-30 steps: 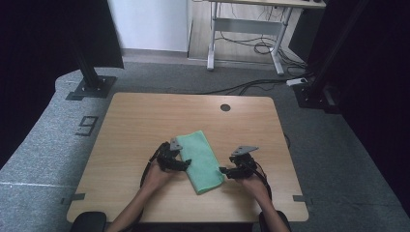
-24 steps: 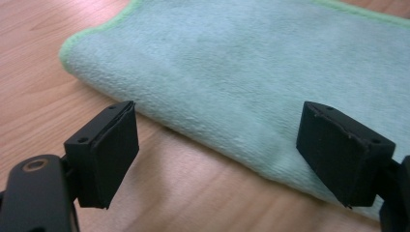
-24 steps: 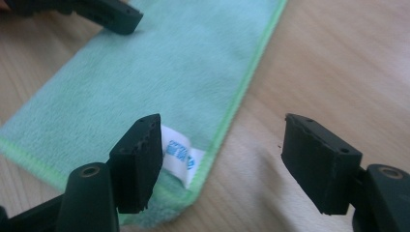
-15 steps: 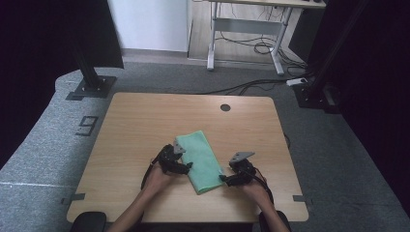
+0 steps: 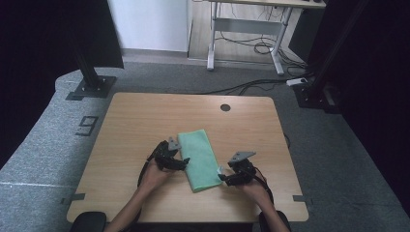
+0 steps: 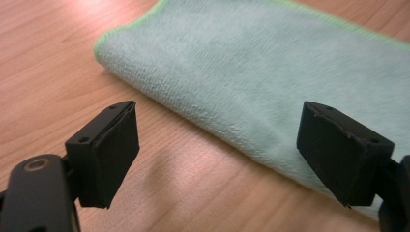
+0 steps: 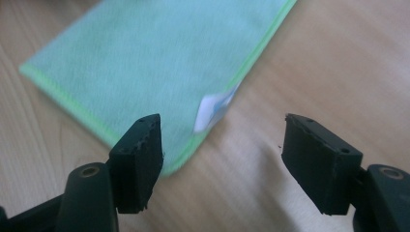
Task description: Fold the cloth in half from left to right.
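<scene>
A folded mint-green cloth lies flat near the front middle of the wooden table. My left gripper sits low at the cloth's left folded edge, open, its black jaws straddling that rounded edge. At the cloth's front right corner my right gripper is open too. In the right gripper view the cloth shows a bright green hem and a small white label at its edge, just ahead of the open right gripper. Nothing is held by either one.
A round cable hole is at the table's back edge. Black stand bases flank the table on grey carpet marked with a white digit. A desk frame and cables stand beyond.
Both grippers have drawn back toward the table's front edge, the right one more. The cloth has not moved.
</scene>
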Demonstrator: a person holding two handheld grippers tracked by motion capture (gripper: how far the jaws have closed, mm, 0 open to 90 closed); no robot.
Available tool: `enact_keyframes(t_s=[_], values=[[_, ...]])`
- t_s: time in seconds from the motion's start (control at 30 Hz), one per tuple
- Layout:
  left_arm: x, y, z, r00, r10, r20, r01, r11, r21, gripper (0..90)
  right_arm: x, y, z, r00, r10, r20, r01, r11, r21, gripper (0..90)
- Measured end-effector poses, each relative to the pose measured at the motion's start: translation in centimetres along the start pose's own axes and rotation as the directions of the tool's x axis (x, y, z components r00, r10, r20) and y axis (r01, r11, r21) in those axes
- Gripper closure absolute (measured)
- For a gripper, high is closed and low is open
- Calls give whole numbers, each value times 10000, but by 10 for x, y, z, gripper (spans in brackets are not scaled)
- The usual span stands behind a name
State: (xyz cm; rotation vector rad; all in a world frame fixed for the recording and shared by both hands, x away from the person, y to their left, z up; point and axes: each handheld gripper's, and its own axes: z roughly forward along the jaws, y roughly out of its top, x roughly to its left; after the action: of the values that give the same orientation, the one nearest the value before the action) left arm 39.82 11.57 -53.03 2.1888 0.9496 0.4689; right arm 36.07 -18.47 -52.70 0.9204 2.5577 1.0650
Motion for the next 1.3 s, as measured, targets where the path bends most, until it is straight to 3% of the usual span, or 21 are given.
enact_keyframes(t_s=[0.1, 0.3, 0.47, 0.63, 0.77, 0.93, 1.0, 1.3], values=[[-3, 0, -4, 9997, 35, 259, -37, 10000, 69, 160, -2, 5, 1, 10000, 10, 50, -10, 9999, -148, 320], [-6, -4, 1, 9993, 383, 39, -384, 9984, 426, 162, -3, 8, 11, 9999, 98, 135, -100, 9998, 151, 356], [5, 13, 0, 9999, -37, 95, 38, 10000, -80, 238, 0, 4, 4, 9993, 304, -205, -299, 9993, 234, 479], [10, 26, 4, 10000, -83, -42, 83, 10000, -42, 263, 2, 2, 0, 9988, 386, -298, -382, 9992, 152, 500], [14, 21, 5, 9996, -282, -49, 284, 9992, 275, 281, 4, 1, 3, 9988, 336, -350, -328, 9992, 212, 513], [12, 11, 10, 9997, -221, 36, 217, 9956, 914, 244, 7, 0, 11, 9999, 69, -97, -63, 9986, 526, 465], [11, 9, 16, 9998, -56, -169, 76, 9924, 1229, 229, 9, -1, 15, 10000, -33, -11, 33, 9983, 583, 444], [26, 14, 27, 9987, -305, -412, 350, 9927, 1152, 203, 25, 8, 26, 9992, -331, -242, 344, 9979, 552, 382]])
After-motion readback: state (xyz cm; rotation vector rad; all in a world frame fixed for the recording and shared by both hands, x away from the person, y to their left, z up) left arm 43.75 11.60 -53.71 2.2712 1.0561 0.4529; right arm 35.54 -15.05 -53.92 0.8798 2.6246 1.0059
